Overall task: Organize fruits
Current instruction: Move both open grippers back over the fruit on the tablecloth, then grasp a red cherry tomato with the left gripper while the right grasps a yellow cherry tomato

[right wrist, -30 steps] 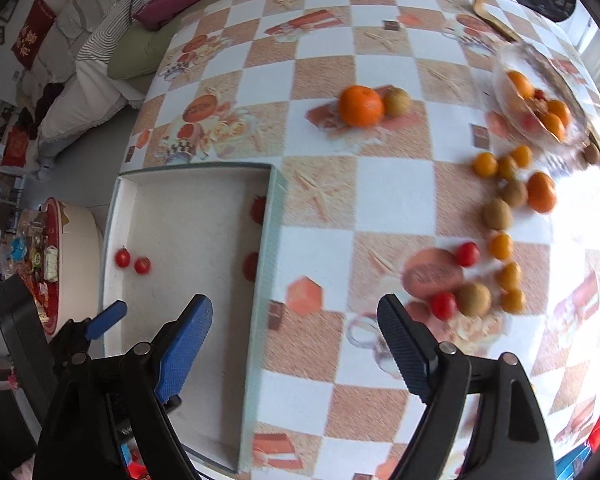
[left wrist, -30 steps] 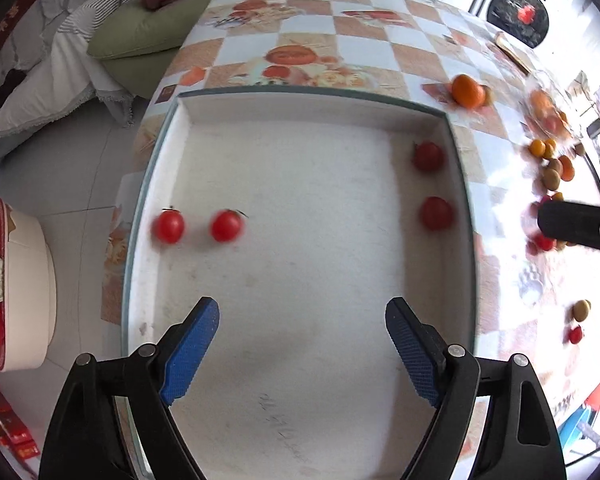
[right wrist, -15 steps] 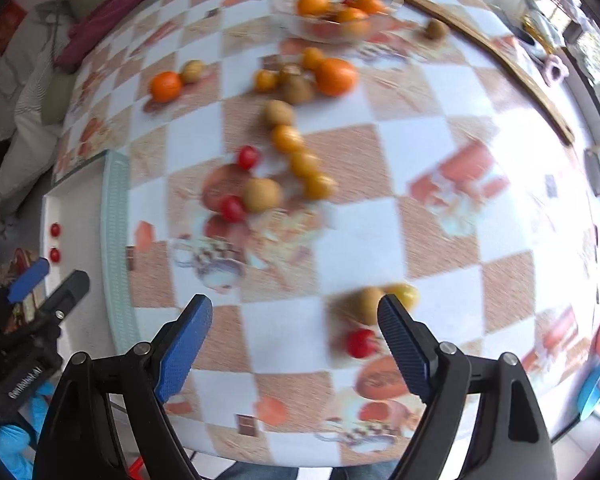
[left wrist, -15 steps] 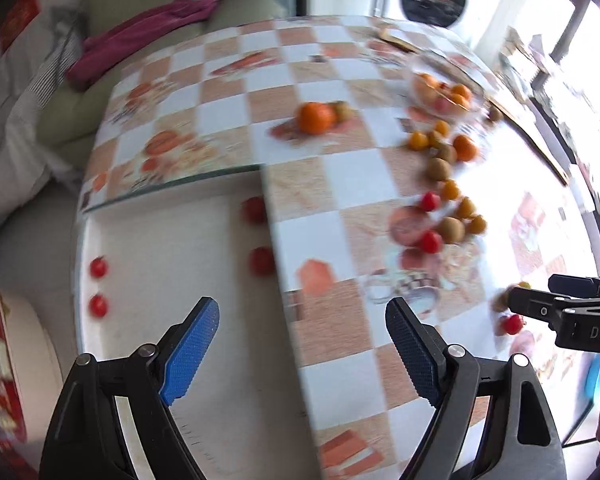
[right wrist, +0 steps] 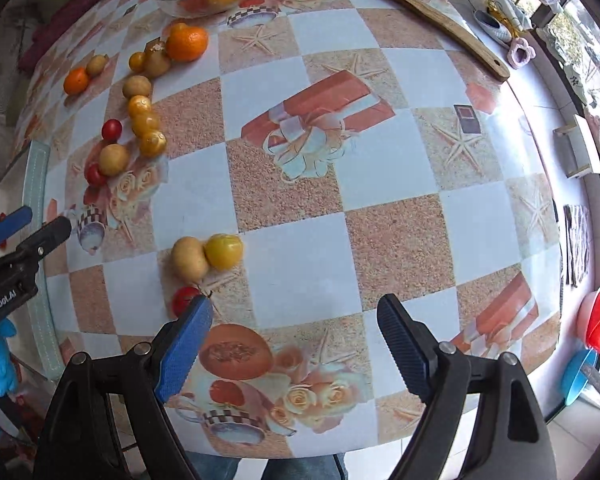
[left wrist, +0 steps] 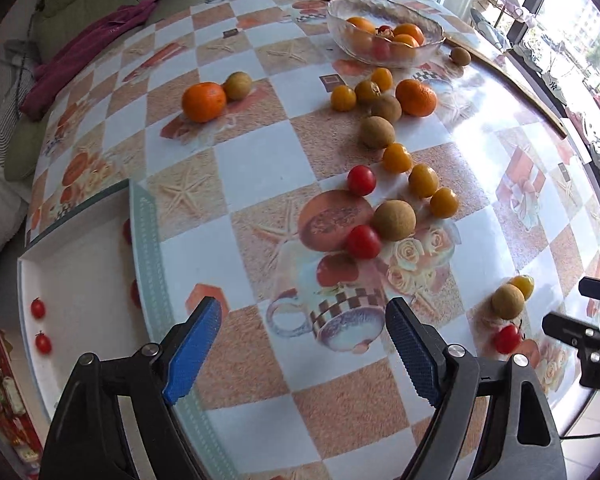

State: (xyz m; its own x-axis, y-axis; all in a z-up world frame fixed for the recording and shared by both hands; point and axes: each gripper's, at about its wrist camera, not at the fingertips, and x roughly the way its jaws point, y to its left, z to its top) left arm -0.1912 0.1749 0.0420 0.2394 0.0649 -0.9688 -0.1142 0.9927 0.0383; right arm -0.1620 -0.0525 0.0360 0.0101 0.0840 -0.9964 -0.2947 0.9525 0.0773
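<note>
Loose fruit lies on the patterned table: cherry tomatoes (left wrist: 363, 241), brown longans (left wrist: 393, 220), yellow kumquats (left wrist: 423, 180) and oranges (left wrist: 203, 101). A white tray (left wrist: 84, 276) at the left holds several cherry tomatoes (left wrist: 37, 308). My left gripper (left wrist: 304, 346) is open and empty above the table beside the tray. My right gripper (right wrist: 292, 344) is open and empty; a cherry tomato (right wrist: 183, 300) sits just by its left fingertip, with a longan (right wrist: 189, 259) and a yellow fruit (right wrist: 224, 251) behind it. The same trio shows in the left wrist view (left wrist: 507, 300).
A glass bowl (left wrist: 384, 28) with oranges stands at the far side. A long wooden stick (right wrist: 400, 4) lies along the far table edge. A sofa with a purple cloth (left wrist: 84, 60) is beyond the table. The near table edge is just under both grippers.
Both grippers swung right, away from the tray. The left now looks at the table's fruit cluster; the right has come close to the tomato, longan and yellow fruit near the front edge.
</note>
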